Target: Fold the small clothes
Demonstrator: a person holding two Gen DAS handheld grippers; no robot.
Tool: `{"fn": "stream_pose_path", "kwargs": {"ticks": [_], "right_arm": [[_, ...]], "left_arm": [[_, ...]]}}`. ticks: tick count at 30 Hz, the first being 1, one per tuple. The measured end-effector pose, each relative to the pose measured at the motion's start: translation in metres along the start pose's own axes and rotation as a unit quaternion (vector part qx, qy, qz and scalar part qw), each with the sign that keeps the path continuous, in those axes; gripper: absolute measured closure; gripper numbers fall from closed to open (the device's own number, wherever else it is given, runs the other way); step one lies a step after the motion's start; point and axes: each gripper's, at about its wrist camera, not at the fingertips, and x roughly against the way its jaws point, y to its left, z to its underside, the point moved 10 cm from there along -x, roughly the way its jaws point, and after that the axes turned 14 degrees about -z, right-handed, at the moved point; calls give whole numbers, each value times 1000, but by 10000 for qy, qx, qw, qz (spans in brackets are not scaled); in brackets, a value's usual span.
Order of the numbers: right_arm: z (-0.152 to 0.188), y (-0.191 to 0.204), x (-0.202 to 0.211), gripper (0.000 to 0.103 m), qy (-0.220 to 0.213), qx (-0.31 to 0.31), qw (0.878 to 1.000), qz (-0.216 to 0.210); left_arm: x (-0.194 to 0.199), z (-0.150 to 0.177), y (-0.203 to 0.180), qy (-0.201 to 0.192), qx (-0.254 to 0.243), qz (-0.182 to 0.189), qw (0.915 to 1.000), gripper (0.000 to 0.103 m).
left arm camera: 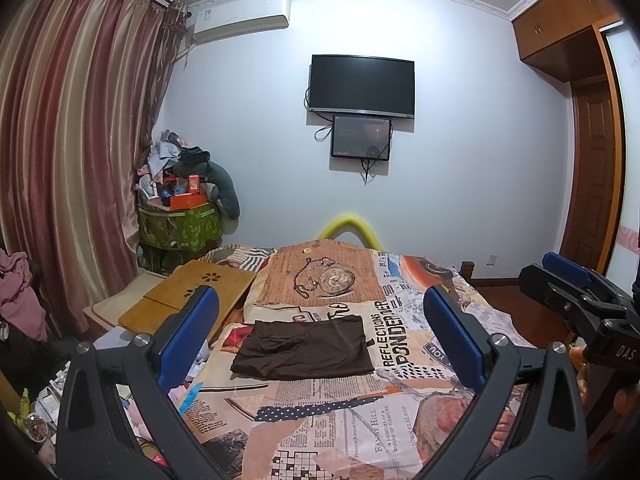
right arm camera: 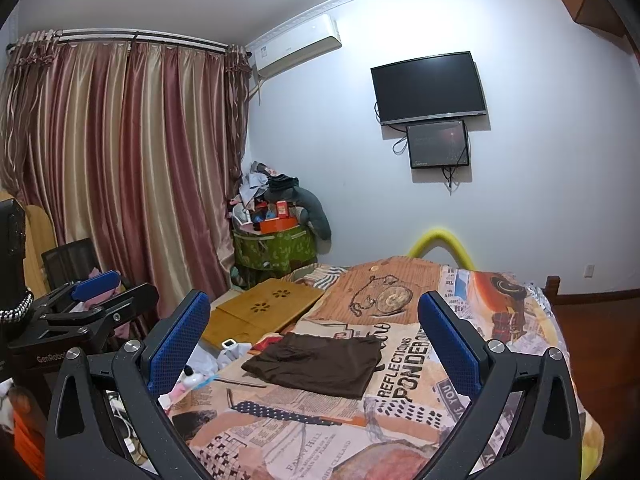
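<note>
A dark brown garment (left arm camera: pixel 306 347) lies folded flat as a rectangle on the patterned bedspread (left arm camera: pixel 328 412); it also shows in the right wrist view (right arm camera: pixel 318 364). My left gripper (left arm camera: pixel 320 312) is open and empty, held above and before the garment. My right gripper (right arm camera: pixel 314 320) is open and empty, also raised short of the garment. The right gripper shows at the right edge of the left wrist view (left arm camera: pixel 568 280). The left gripper shows at the left of the right wrist view (right arm camera: pixel 100 292).
A bamboo lap table (left arm camera: pixel 192 300) lies at the bed's left side. Small clutter (right arm camera: pixel 208 368) sits beside the bed's left edge. A green basket piled with things (left arm camera: pixel 180 224) stands in the corner by the curtains. A yellow arch (left arm camera: pixel 348 226) stands behind the bed.
</note>
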Motion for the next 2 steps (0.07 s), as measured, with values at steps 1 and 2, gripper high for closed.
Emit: {"fn": "stream_pose_path", "kwargs": {"ticks": [1, 2], "right_arm": [[0, 0, -1, 0, 11, 0, 10000, -2], [0, 0, -1, 0, 17, -1, 10000, -2]], "left_arm": [[0, 0, 0, 2, -12, 1, 10000, 0], [-1, 0, 1, 3, -24, -9, 10000, 0]]}}
